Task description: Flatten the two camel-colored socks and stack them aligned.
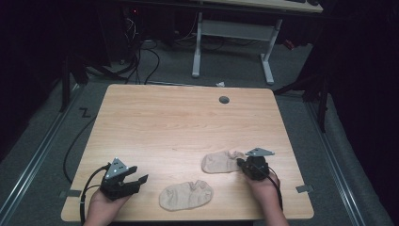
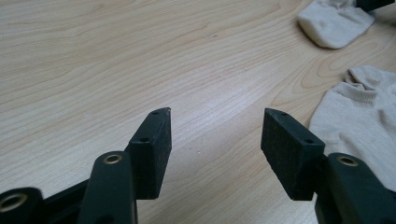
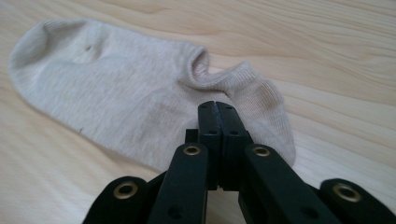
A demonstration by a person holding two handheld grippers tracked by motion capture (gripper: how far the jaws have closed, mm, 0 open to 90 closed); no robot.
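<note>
High view, two socks [image 1: 186, 195] on table [image 1: 164, 122]

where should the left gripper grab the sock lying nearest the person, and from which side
Grip the near sock at its ribbed cuff, the raised, bunched opening; the rest lies flat on the table. The open left gripper sits to the sock's left, so probably come in low from that side, one jaw under the cuff edge.

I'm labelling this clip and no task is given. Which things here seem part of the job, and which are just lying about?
Likely in the job:
- far sock, at the shut right tool
- near sock
- open left tool, beside the near sock

Just about:
- grommet in the table
- white desk frame behind
- floor cables
</note>
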